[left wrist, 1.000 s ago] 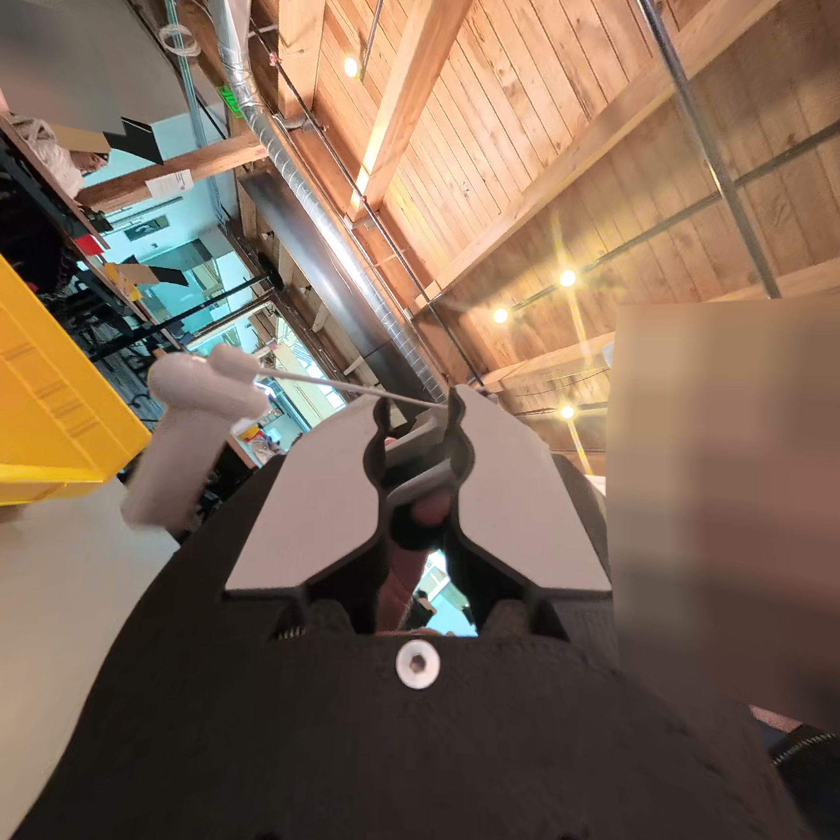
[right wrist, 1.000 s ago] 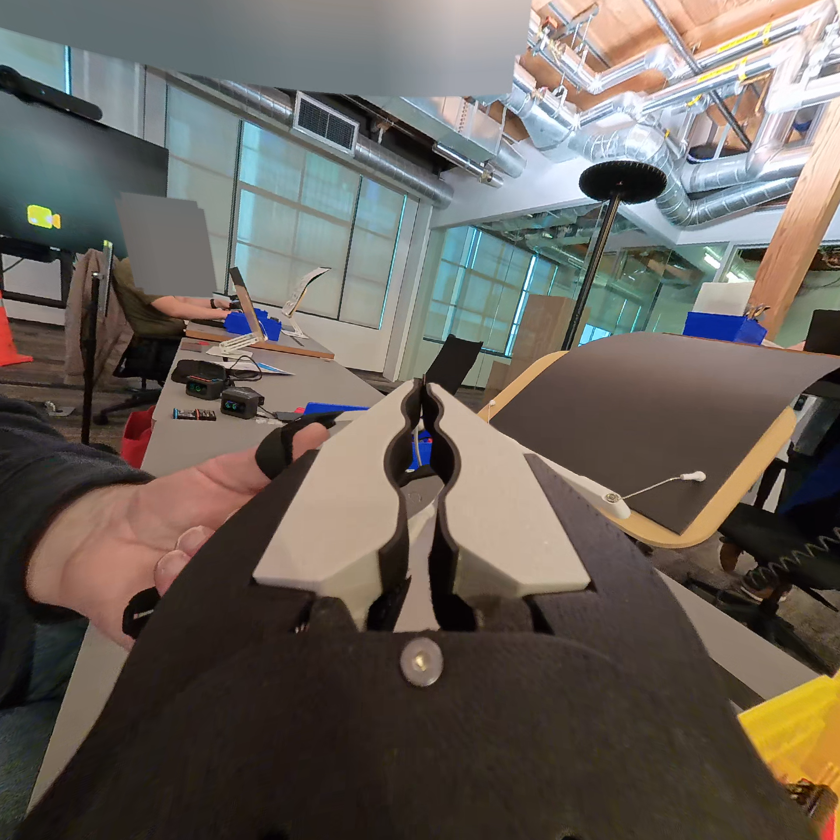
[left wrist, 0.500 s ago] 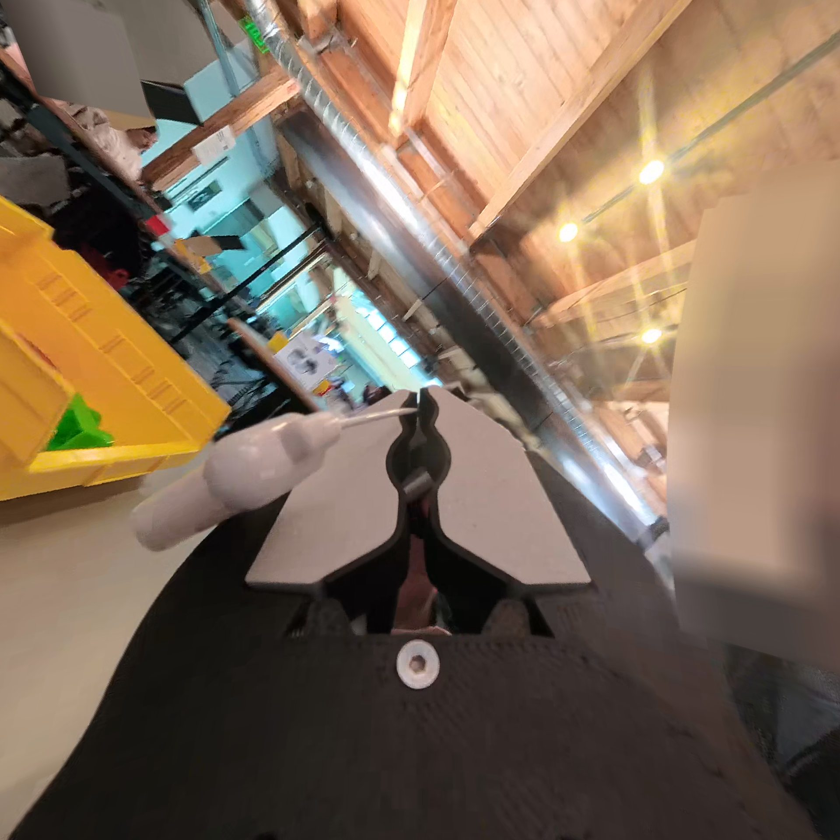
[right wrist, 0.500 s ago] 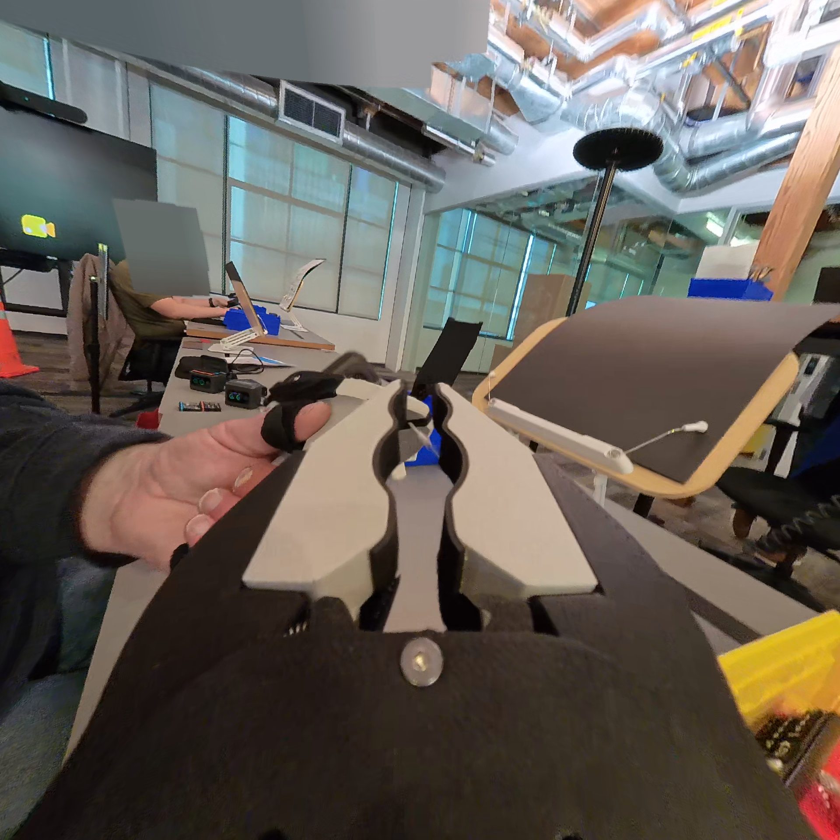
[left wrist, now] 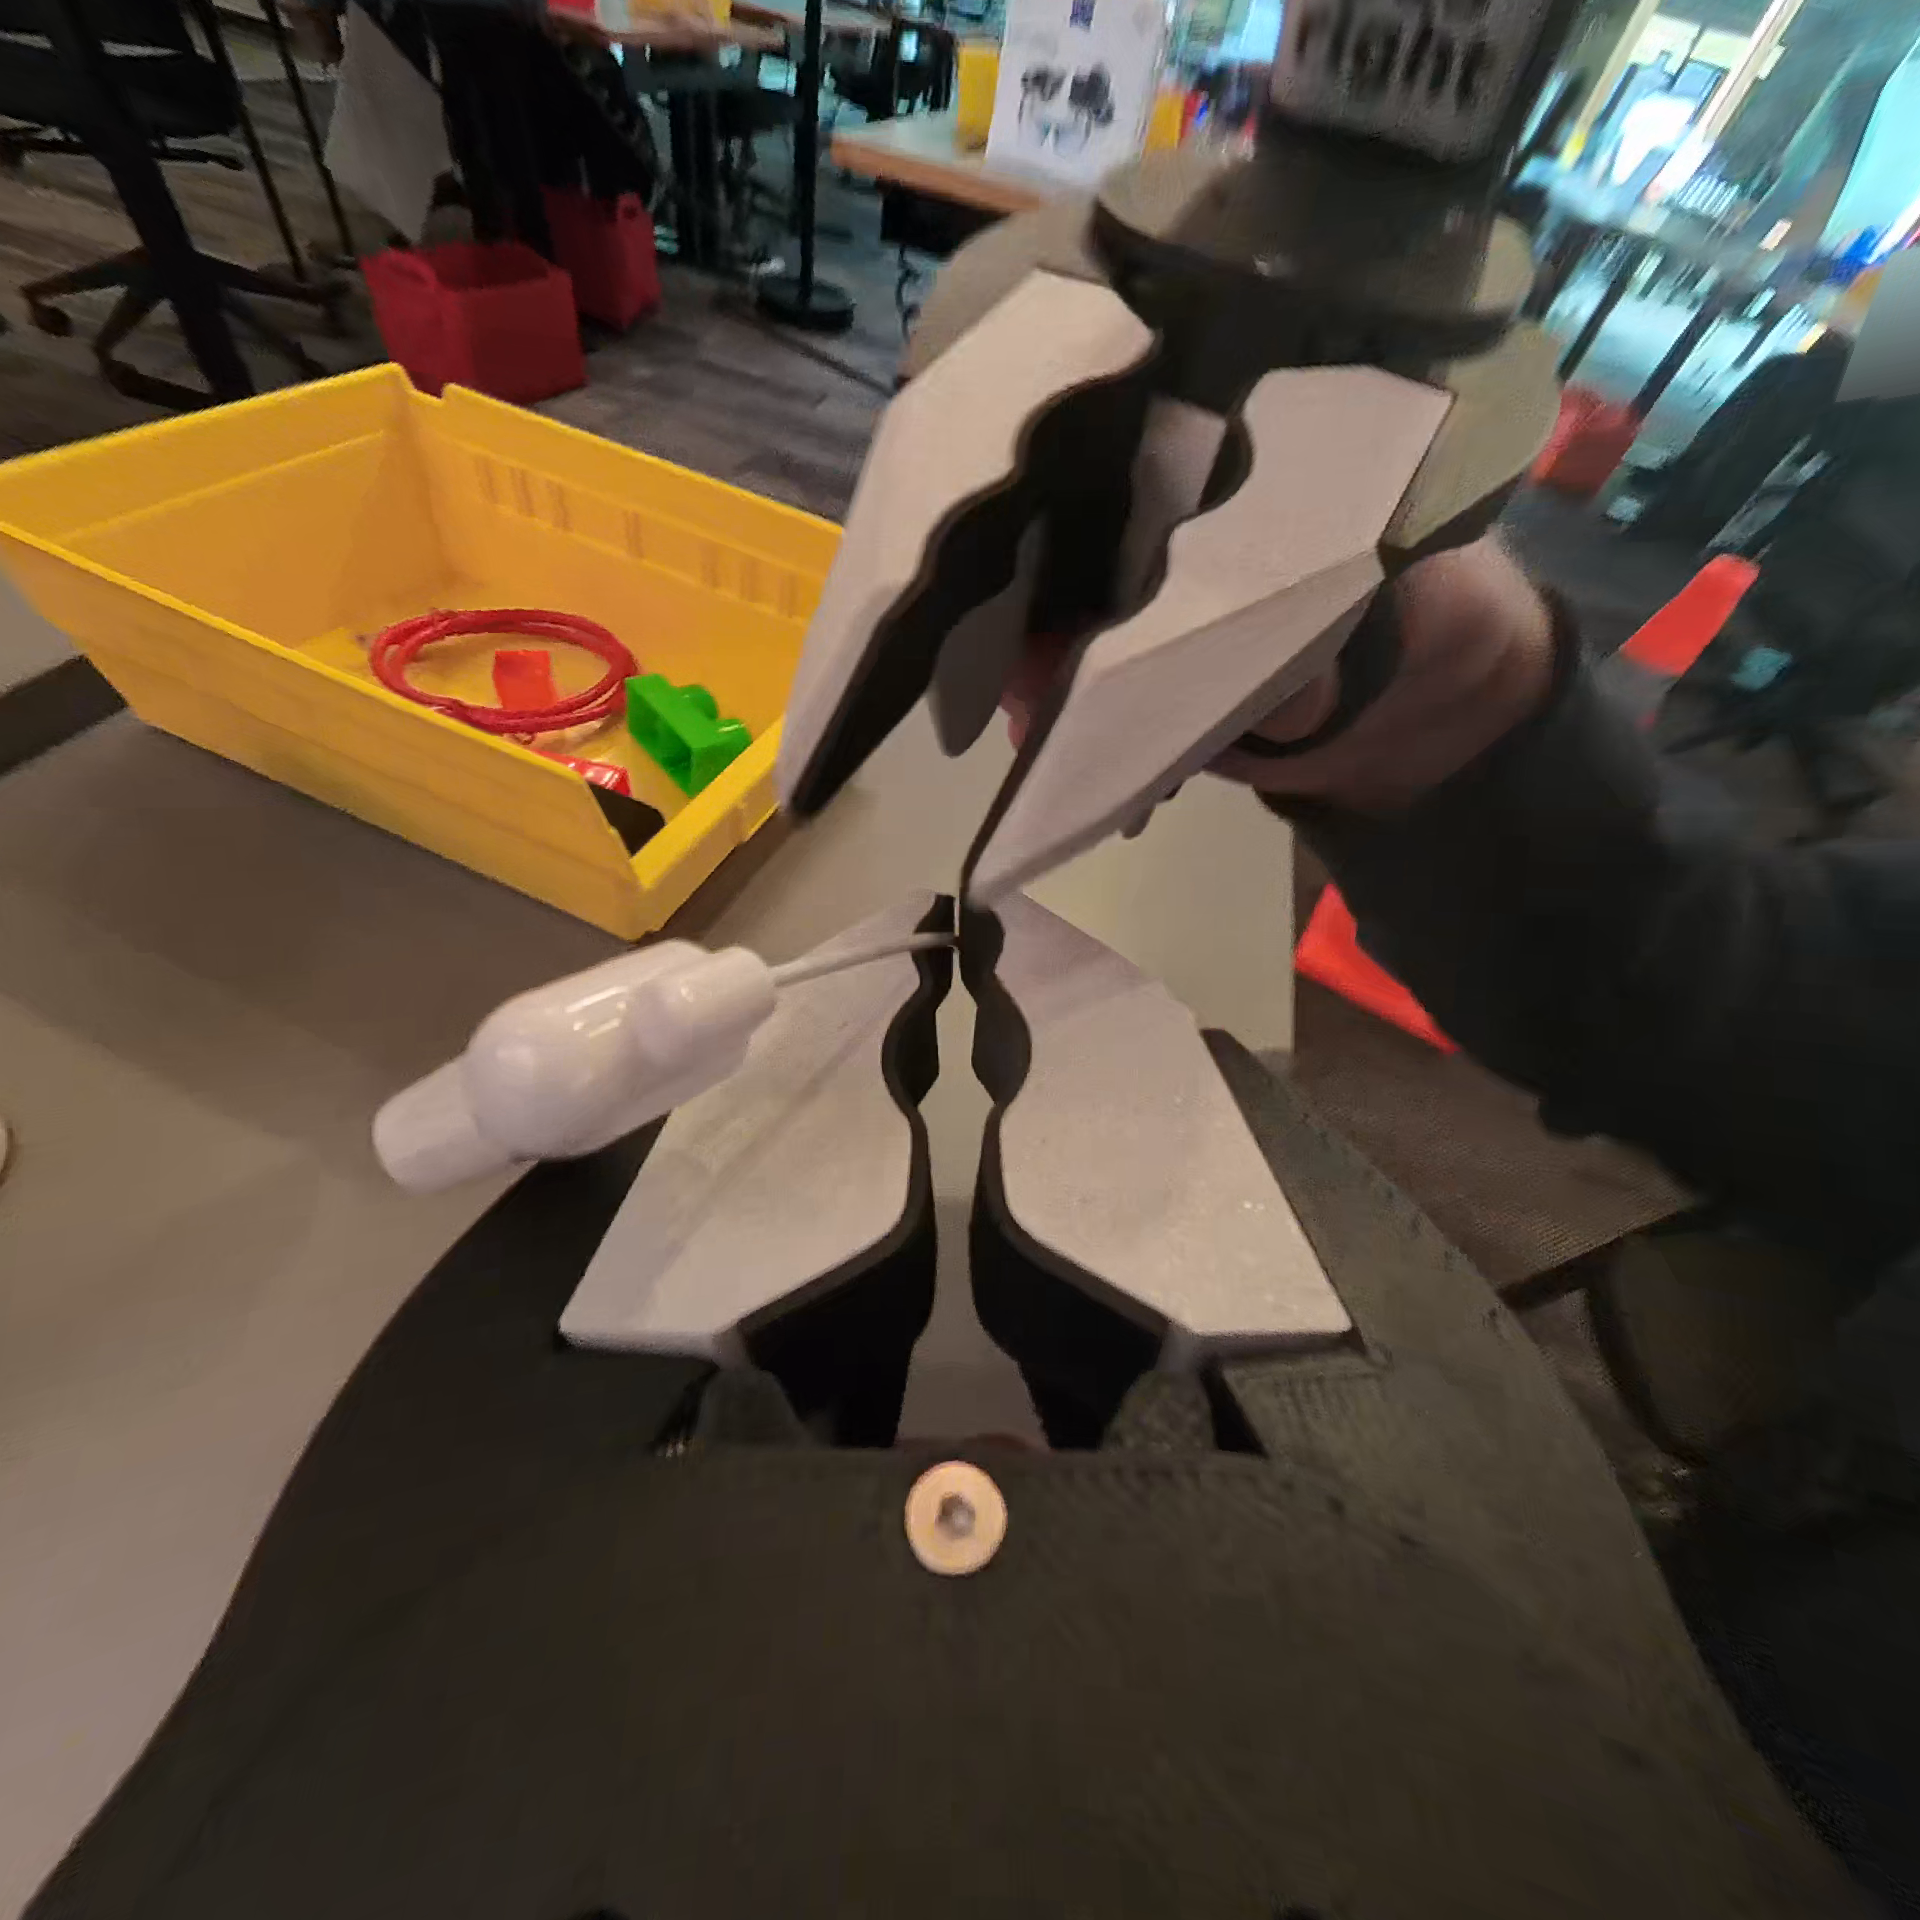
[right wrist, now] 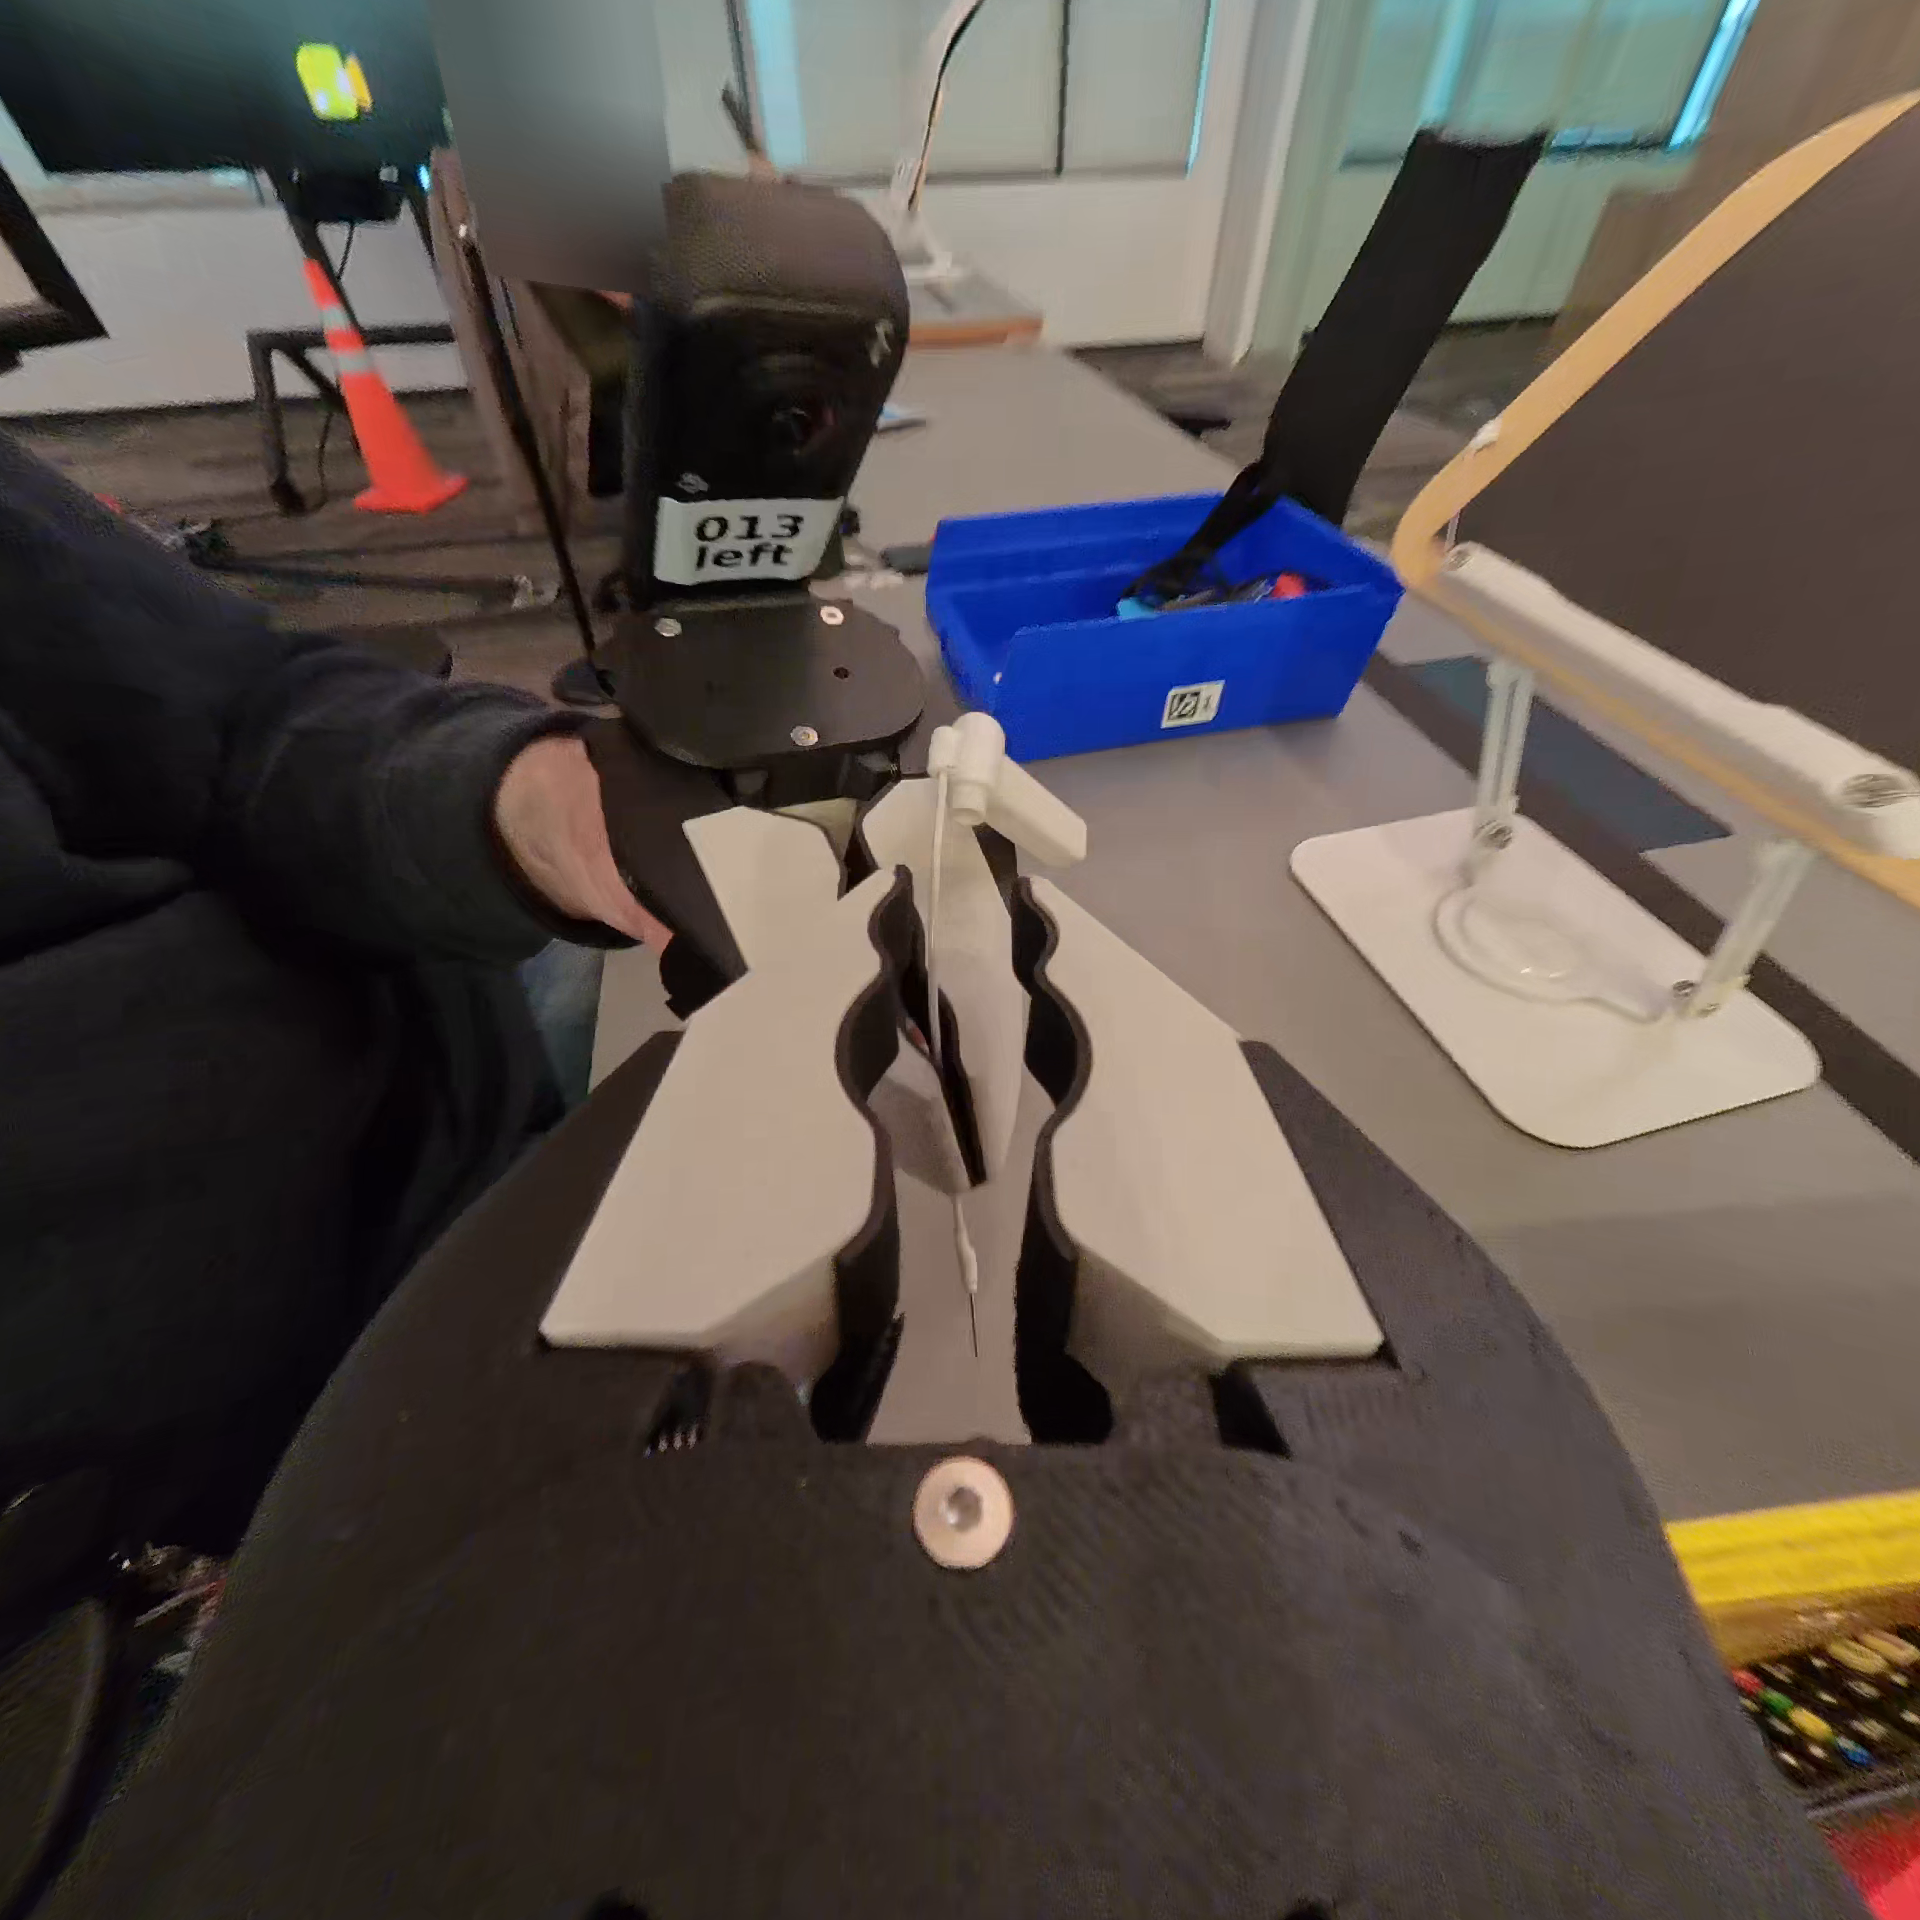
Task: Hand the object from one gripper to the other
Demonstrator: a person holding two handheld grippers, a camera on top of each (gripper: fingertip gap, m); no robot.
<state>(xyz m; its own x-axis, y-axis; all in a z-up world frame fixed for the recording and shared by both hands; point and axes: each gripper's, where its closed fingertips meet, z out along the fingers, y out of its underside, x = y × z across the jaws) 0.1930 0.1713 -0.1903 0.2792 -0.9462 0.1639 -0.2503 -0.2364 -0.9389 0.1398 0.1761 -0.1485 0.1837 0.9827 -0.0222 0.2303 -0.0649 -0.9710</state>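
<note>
White tag (left wrist: 582, 1070) stays pinched in left gripper (left wrist: 954, 920) jaws; right gripper (right wrist: 961, 894) jaws, spread, now straddle its wire.

Two grey-fingered black tools (left wrist: 954, 920) (left wrist: 883, 821) are counted, and one white plastic tag with a thin wire (left wrist: 582, 1060). At ten o'clock one yellow plastic bin (left wrist: 343, 758) is seen, holding one green block (left wrist: 681, 727) and one red cord coil (left wrist: 499, 665).
</note>
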